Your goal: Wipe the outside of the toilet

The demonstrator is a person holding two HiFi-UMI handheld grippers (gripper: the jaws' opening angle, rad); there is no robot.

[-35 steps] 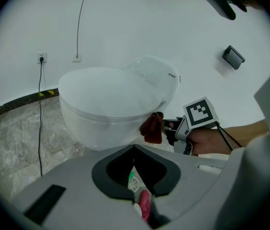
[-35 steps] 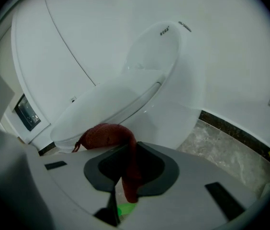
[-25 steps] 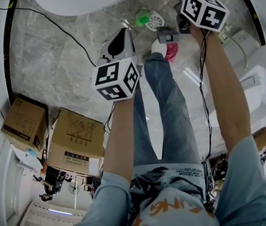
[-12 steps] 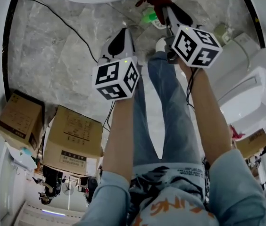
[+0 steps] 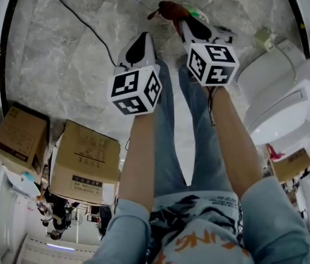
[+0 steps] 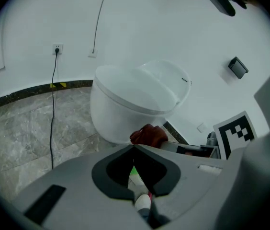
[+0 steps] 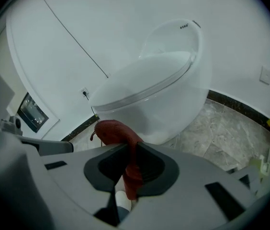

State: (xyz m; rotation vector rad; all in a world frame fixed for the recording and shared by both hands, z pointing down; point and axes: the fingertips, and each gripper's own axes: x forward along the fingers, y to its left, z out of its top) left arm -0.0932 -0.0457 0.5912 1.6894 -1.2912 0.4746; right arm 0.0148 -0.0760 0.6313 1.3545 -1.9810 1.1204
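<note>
Task stage: we judge the wiping is about to begin. The cloth is in hand, but nothing shows it on the toilet yet.
Done: we count the red cloth (image 7: 115, 132) as picked up and ready.
Left: we reckon the whole outside of the toilet (image 7: 159, 90) is unwiped: bowl wall, closed lid and back.
Toilet position: it stands on the marble floor (image 5: 61, 48) in front of both grippers, lid down. In the head view only its white edge shows at the top.
Right gripper (image 7: 128, 150): its jaws are clamped on the cloth. A bunched end pokes out past the tips toward the bowl, near it but apart.
Left gripper (image 6: 134, 148): its jaws are closed together with nothing between them.
Arm pose: we see both forearms stretched forward and down over the person's legs, the right reaching further ahead than the left, the grippers side by side.
Surroundings: cardboard boxes (image 5: 86, 161) and a black cable (image 5: 83, 23) lie well to the left.
</note>
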